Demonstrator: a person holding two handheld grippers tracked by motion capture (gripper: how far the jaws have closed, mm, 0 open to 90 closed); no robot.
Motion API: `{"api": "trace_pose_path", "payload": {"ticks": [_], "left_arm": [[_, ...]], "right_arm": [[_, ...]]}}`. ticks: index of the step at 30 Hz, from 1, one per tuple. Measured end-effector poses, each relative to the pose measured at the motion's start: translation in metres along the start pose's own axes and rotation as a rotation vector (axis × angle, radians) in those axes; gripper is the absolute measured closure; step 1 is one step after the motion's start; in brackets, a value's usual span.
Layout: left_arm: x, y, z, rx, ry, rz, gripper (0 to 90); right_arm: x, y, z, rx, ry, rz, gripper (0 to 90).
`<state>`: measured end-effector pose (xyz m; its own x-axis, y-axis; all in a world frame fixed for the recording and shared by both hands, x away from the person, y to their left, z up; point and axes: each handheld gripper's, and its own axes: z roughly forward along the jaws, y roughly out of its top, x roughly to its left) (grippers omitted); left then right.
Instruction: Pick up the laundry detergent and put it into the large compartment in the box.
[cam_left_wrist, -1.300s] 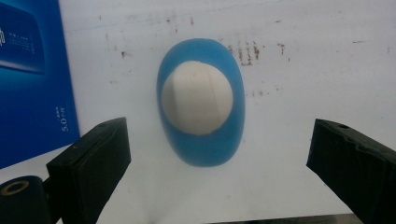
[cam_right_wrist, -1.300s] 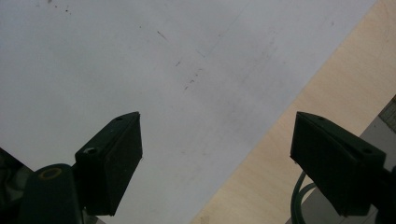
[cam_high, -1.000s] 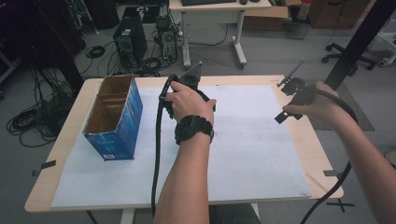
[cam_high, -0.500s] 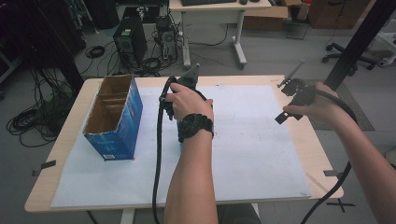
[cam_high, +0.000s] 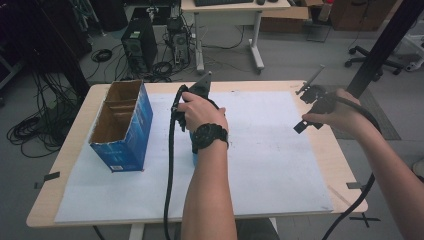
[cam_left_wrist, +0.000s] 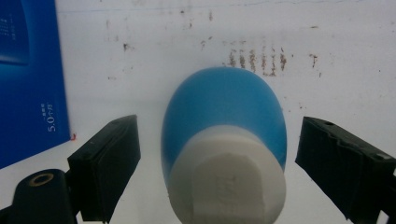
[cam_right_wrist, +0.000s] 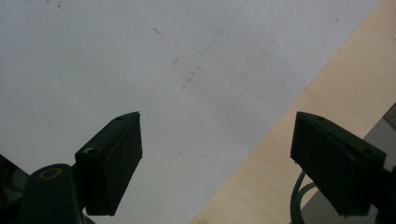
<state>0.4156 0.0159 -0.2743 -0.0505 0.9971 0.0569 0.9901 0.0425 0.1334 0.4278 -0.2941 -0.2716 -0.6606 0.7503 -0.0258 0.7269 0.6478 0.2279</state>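
the left gripper (cam_left_wrist: 212, 158) hung over the middle of the white paper sheet (cam_high: 280, 165) with its jaws spread wide on either side of a blue bottle (cam_left_wrist: 224, 116) with a white cap (cam_left_wrist: 229, 184), neither jaw touching it. the bottle stood on the sheet just beside the open blue cardboard box (cam_high: 122, 125), which sat toward the table's (cam_high: 345, 165) left side. the right gripper (cam_right_wrist: 215, 163) was held near the table's right edge with its jaws also wide apart and nothing between them, above the sheet's border and the bare wood.

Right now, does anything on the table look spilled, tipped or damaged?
Nothing spilled or broken. The white sheet has dark smudges beyond the blue bottle, which stands between the open left hand-held gripper. The blue box stands upright.
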Motion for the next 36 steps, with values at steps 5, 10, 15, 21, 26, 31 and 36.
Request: {"api": "trace_pose_path", "payload": {"ticks": [5,10,15,21,26,31,36], "left_arm": [[-0.001,0.0,0.002,0.003,0.005,-0.007,17.8],[-0.001,0.001,0.005,0.004,0.004,-0.01,21.6],[-0.001,0.001,0.007,0.009,0.004,-0.01,24.6],[-0.002,0.002,0.011,0.019,0.005,-0.014,28.0],[-0.002,0.002,0.012,0.027,0.0,-0.021,31.8],[0.0,0.003,0.013,0.03,0.004,-0.026,36.3],[0.001,0.003,0.013,0.031,-0.003,-0.035,36.8]], "right_arm": [[0.001,0.0,0.0,0.0,0.001,0.0,17.1],[0.0,0.0,0.001,-0.001,0.003,-0.001,17.1],[0.0,-0.001,0.001,-0.002,0.004,0.002,17.1],[-0.001,-0.001,0.003,-0.002,0.008,0.001,17.1],[-0.001,-0.001,0.003,-0.001,0.009,0.001,17.1],[-0.002,-0.002,0.003,-0.001,0.007,0.001,17.1],[-0.003,-0.002,0.004,-0.001,0.009,0.003,17.1]]}}
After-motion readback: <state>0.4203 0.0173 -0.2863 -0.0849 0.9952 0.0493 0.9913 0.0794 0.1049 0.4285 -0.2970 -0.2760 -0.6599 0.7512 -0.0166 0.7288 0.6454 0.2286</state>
